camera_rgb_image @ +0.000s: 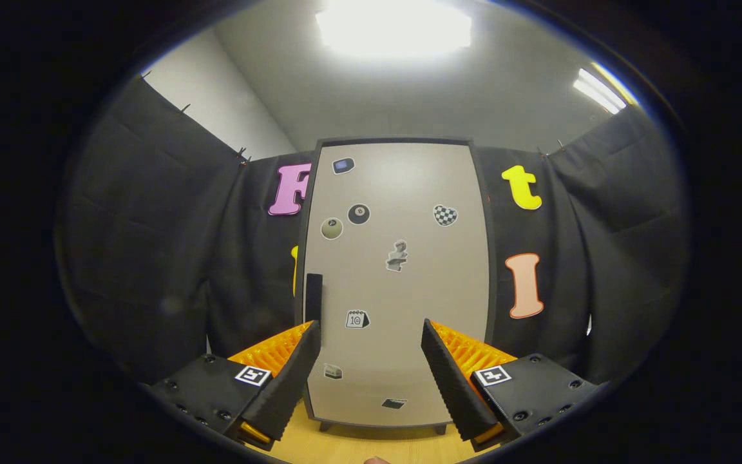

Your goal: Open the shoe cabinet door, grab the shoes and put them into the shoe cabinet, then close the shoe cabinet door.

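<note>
Hand-held gripper (371,332) spread wide, nothing btwn its ribbed fingers. Shoe cabinet (397,283) stands just ahead on pale wood floor (345,444): tall, flat beige door w/ dark frame, shut, stickers on it; slim dark handle (313,296) at its left edge.

The cabinet (397,283) stands ahead of the gripper (371,332), its door (403,290) closed and blocking the inside. The fingers are spread apart with nothing between them; open air lies between them and the door. The handle (313,296), at the door's left edge just beyond the left fingertip, is unobstructed. Cloth walls (171,258) close in on both sides of the cabinet.
</note>
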